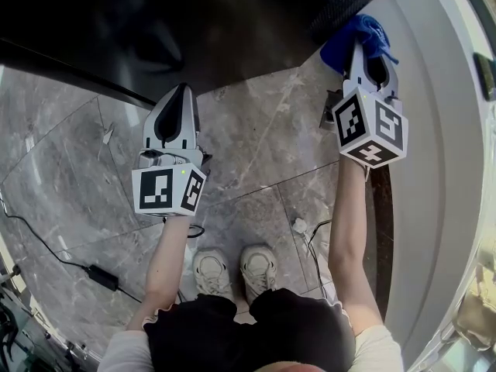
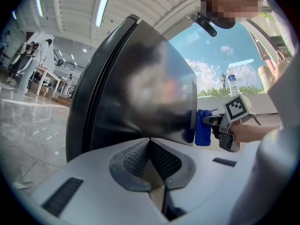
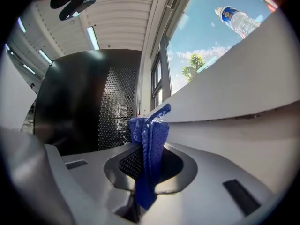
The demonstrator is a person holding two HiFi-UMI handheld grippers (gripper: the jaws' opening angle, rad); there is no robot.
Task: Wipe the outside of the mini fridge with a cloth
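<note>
Friction on the mini fridge (image 2: 136, 88) could drag the blue cloth (image 3: 150, 135) from the clamped right gripper (image 3: 147, 172); left gripper (image 2: 150, 144) closed, empty.

Glossy black mini fridge (image 2: 136, 93), upright; bunched blue cloth (image 1: 354, 39) at its back edge, perhaps in contact.

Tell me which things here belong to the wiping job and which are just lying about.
For the job:
- fridge
- cloth, clamped in the right gripper at the fridge's edge
- left gripper, shut and empty

Lying about:
- power adapter on the floor
- water bottle on the white ledge
</note>
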